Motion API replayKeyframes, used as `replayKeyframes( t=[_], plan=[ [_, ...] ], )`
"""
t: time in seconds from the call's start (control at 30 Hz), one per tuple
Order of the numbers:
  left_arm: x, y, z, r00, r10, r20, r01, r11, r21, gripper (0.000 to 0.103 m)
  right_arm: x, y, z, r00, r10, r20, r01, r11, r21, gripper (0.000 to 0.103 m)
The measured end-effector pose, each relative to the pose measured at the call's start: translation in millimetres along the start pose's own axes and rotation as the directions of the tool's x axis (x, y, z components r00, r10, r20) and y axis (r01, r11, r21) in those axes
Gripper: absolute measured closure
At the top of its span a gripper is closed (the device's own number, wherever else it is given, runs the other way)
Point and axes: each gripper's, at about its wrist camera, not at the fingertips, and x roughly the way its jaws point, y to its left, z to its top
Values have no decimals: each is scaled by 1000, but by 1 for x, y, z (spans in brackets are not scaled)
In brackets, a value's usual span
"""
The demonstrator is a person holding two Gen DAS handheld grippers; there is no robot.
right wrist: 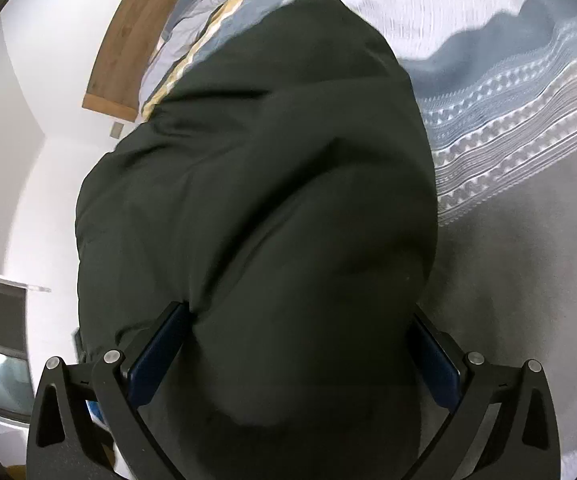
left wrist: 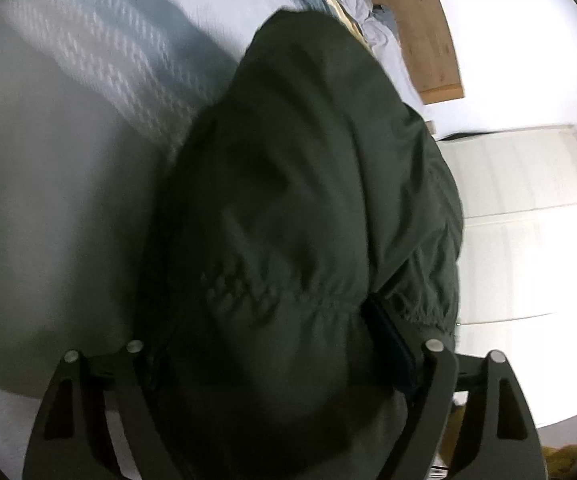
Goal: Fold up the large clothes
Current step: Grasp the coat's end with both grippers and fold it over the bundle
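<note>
A dark green garment (left wrist: pixel 300 208) hangs bunched above a bed (left wrist: pixel 48 200), gripped from both sides: the left claw (left wrist: pixel 280 364) clamps a thick fold near its gathered elastic band (left wrist: pixel 288 300), and the right claw (right wrist: pixel 294 344) pinches another wad between blue pads (right wrist: pixel 156 356); a patterned blue-and-white blanket (right wrist: pixel 508 92) and a wooden headboard (right wrist: pixel 136 36) lie beyond

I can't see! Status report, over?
Left gripper, right gripper: both clamped on dark green fabric garment. Garment bunched above patterned bedspread. Nothing blocking.
</note>
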Motion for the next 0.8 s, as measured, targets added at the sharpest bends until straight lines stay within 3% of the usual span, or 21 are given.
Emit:
replayKeyframes(
  t=[0.13, 0.2, 0.4, 0.47, 0.5, 0.53, 0.57, 0.6, 0.63, 0.7, 0.8],
  plan=[
    [18, 10, -2, 998, -60, -21, 59, 997, -45, 5, 21, -6, 3, 998, 56, -39, -56, 998, 8, 1],
    [28, 7, -4, 999, -40, -28, 39, 999, -35, 0, 30, -5, 5, 996, 72, -50, -73, 997, -5, 1],
    [43, -12, -10, 998, 55, -32, -55, 998, 27, 1, 52, 8, 4, 993, 82, -81, -85, 996, -24, 0],
    [42, -21, -15, 998, 55, -19, -54, 998, 35, 13, 57, 16, 3, 996, 54, -69, -57, 998, -39, 1],
    [42, -28, -19, 999, 47, -17, -46, 998, 52, 31, 59, 19, 1, 997, 48, -62, -51, 998, -39, 3],
    [42, -35, -22, 999, 39, -14, -38, 997, 66, 49, 60, 23, -1, 997, 45, -58, -47, 998, -39, 14],
    [41, -43, -26, 1000, 29, -6, -28, 997, 76, 55, 62, 27, -4, 997, 48, -57, -50, 998, -35, 22],
    [39, -50, -28, 1000, 29, 6, -30, 996, 80, 64, 62, 31, -6, 997, 63, -54, -65, 997, -29, 40],
    [38, -57, -31, 999, 35, 22, -36, 997, 75, 70, 61, 35, -7, 996, 75, -51, -76, 997, -23, 53],
    [34, -65, -33, 998, 31, 47, -34, 997, 62, 77, 62, 51, -12, 997, 68, -46, -69, 997, -39, 66],
    [25, -85, -41, 997, -12, 79, 7, 998, 67, 81, 61, 75, -17, 998, 57, -37, -59, 997, -53, 78]
  ],
)
